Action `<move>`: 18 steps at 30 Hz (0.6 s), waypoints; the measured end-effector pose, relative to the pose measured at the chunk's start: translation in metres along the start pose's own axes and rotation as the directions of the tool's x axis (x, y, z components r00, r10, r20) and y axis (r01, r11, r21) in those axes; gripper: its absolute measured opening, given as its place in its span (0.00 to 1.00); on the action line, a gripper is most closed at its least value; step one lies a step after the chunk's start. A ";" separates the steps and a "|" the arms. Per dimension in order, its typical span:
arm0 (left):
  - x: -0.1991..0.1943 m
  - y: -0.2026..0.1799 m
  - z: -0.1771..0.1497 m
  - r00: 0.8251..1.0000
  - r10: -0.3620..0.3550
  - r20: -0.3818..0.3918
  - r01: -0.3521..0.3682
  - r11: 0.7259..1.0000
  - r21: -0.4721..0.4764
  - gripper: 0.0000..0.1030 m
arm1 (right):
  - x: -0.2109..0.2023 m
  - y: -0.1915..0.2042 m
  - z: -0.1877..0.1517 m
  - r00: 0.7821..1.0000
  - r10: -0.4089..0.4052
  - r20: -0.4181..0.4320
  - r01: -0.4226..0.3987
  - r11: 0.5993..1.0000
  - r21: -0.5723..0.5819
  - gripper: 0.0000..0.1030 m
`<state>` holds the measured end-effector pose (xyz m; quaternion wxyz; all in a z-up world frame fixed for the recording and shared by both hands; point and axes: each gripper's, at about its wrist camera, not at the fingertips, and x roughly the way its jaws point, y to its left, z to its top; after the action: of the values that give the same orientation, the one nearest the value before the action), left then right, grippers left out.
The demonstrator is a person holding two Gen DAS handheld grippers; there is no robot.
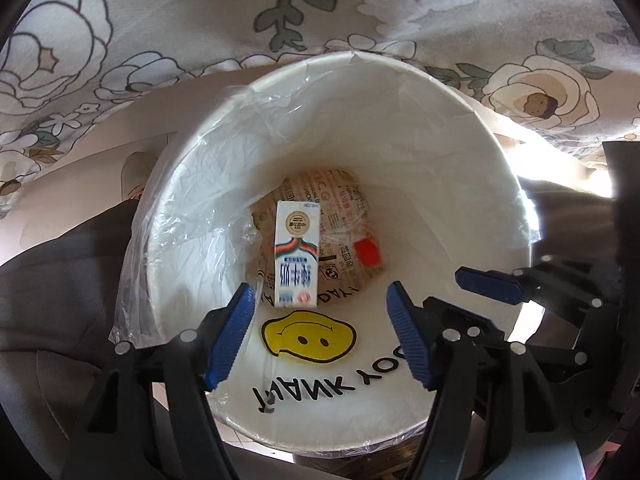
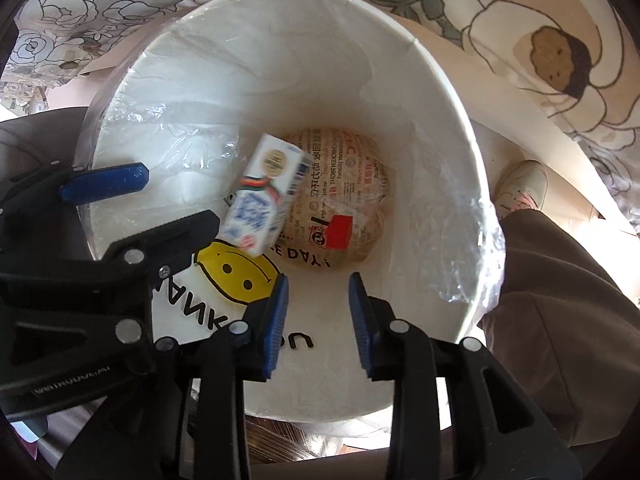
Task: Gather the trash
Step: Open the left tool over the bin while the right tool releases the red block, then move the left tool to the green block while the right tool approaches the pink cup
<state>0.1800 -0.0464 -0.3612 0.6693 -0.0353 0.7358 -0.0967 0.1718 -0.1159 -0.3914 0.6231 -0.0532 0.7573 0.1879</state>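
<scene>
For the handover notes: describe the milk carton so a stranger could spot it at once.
Look into the white bin lined with clear plastic. At its bottom, the milk carton lies on a crumpled printed paper wrapper. It alone is a white box with blue lettering, a rainbow stripe and a round gold seal.

A white round paper bin (image 1: 460, 168) lined with a clear plastic bag (image 1: 172, 208) holds a small white milk carton (image 1: 297, 252), which lies on a crumpled printed paper wrapper (image 1: 348, 216) at the bottom. Floral-print cloth (image 1: 160, 20) lies behind the bin.
</scene>
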 end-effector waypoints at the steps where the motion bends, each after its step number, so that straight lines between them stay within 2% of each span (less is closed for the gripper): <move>1: 0.000 -0.001 0.000 1.000 0.001 -0.001 -0.001 1.000 0.000 0.69 | -0.001 0.000 0.000 1.000 0.002 0.002 -0.002 1.000 0.000 0.32; 12: -0.021 0.003 -0.007 0.999 -0.031 0.020 0.031 1.000 0.008 0.69 | -0.004 -0.003 -0.002 1.000 -0.006 0.020 0.006 1.000 -0.007 0.32; 15: -0.049 0.001 -0.017 0.994 -0.093 0.058 0.090 0.995 0.048 0.69 | -0.019 0.002 -0.007 0.999 0.008 0.040 -0.007 0.999 -0.037 0.32; 18: -0.090 -0.004 -0.027 0.988 -0.071 0.139 0.055 0.992 0.112 0.69 | -0.039 0.005 -0.015 0.997 0.059 0.049 -0.056 0.996 -0.067 0.32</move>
<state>0.1622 -0.0313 -0.2700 0.7178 -0.0293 0.6782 -0.1547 0.1644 -0.1225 -0.3500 0.6344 -0.0469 0.7359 0.2319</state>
